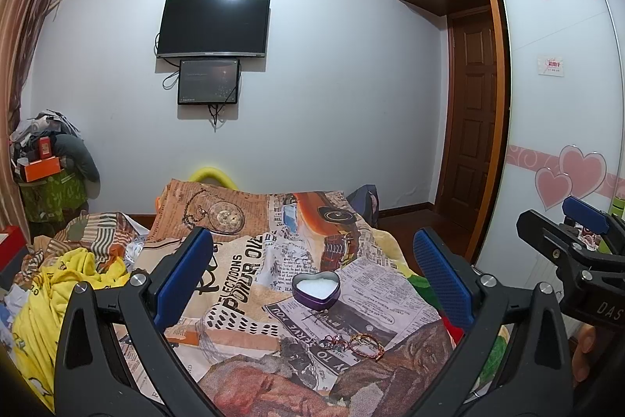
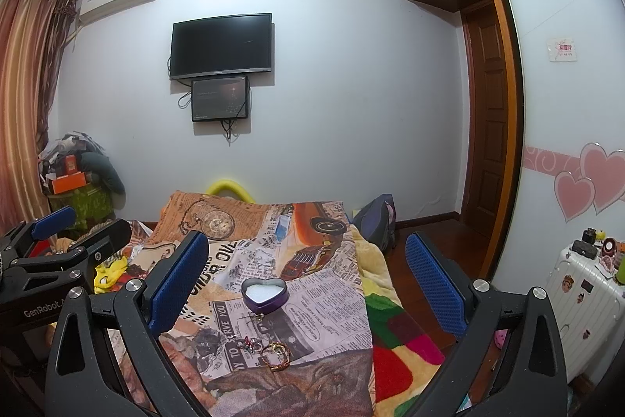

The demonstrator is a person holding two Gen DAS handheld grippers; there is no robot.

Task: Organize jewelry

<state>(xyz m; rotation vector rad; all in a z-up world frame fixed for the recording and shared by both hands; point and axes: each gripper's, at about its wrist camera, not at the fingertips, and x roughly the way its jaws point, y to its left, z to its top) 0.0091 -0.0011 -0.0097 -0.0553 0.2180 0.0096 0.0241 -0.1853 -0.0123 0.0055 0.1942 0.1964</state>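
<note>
Bed surface: the newspaper-print cloth (image 2: 312,303) lies bare on all sides of the heart-shaped tin (image 2: 265,295) and the bracelets (image 2: 273,352) near it, with crumpled yellow clothing (image 1: 58,284) heaped at the left edge and a suitcase (image 2: 582,303) beyond the right edge.

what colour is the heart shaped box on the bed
Purple outside, with a white lining inside the heart-shaped box. It shows best in the right wrist view.

Black gripper (image 1: 312,272) frames, blue textured pads (image 1: 181,276), silver screws.
</note>
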